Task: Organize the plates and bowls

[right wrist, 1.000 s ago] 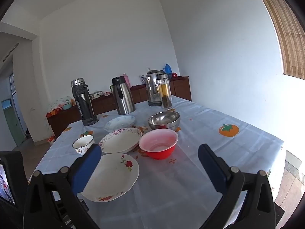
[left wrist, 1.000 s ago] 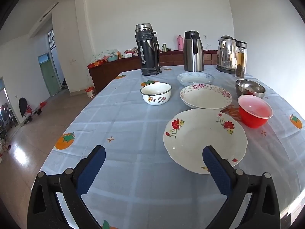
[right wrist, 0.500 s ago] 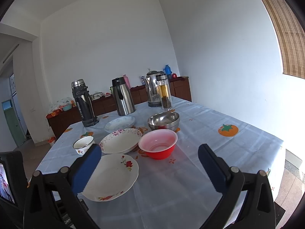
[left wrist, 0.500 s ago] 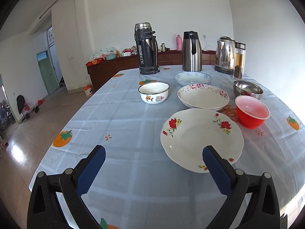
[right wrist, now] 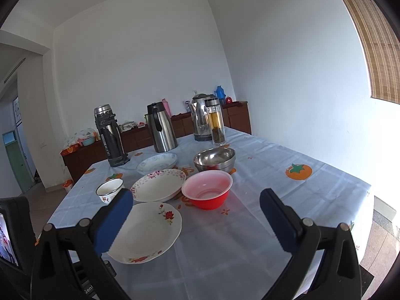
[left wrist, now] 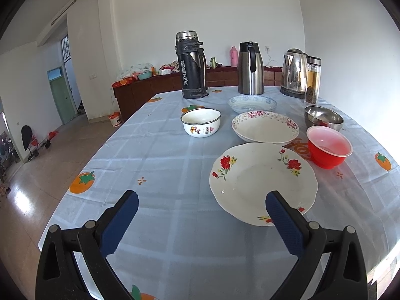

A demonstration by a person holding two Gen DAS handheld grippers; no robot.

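My left gripper [left wrist: 201, 206] hangs wide open over the counter [left wrist: 155, 150], holding nothing; its right finger overlaps the near rim of the red-flower plate [left wrist: 262, 182]. My right gripper [right wrist: 196, 200] is also wide open and empty, above the counter.

Landmark: the red-flower plate. Just behind it sits the pink-rimmed plate [left wrist: 265, 127]; behind that, the blue plate [left wrist: 252, 103]. Red bowl [left wrist: 328, 150] just right of it, steel bowl [left wrist: 323, 117] behind the red one. Enamel bowl [left wrist: 200, 122] behind-left, apart.
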